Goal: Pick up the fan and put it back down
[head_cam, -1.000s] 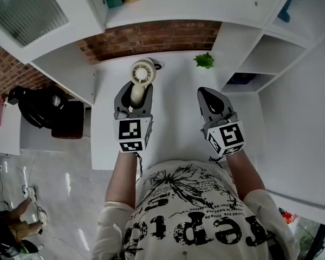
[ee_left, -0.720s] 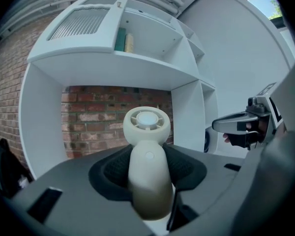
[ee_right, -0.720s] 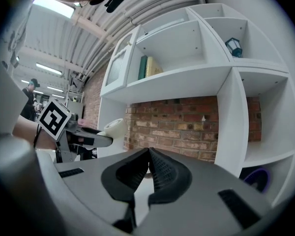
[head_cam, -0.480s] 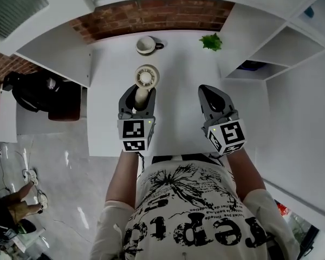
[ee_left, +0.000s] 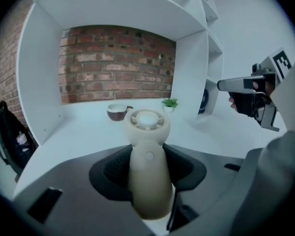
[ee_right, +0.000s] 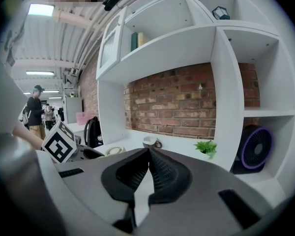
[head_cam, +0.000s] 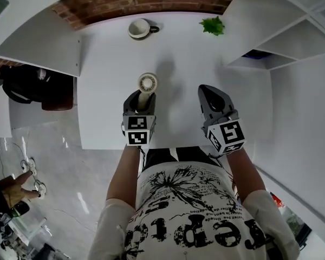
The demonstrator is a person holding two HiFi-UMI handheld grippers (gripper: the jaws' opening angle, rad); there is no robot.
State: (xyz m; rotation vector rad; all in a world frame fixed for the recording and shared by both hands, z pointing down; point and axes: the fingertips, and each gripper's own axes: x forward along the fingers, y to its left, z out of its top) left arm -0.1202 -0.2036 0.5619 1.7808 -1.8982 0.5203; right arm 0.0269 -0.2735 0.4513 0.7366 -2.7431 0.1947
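A small cream handheld fan point(head_cam: 147, 85) is in my left gripper point(head_cam: 140, 101), which is shut on its handle point(ee_left: 148, 173). The round fan head point(ee_left: 147, 122) sticks out past the jaws, over the white desk point(head_cam: 184, 64). From the head view the fan hangs low above the desk's front half; whether its base touches the top is hidden. My right gripper point(head_cam: 213, 99) hovers to the right, jaws shut with nothing between them point(ee_right: 148, 173).
A cup point(head_cam: 138, 28) and a small green plant point(head_cam: 212, 25) stand at the back of the desk by the brick wall point(ee_left: 113, 63). White shelving flanks both sides; a purple round fan point(ee_right: 256, 148) sits in a right cubby. A black bag point(head_cam: 27, 83) lies left.
Both grippers have come down toward the desk, the left one more, carrying the fan with it. The fan's head now tips further forward and down. The jaws kept their hold.
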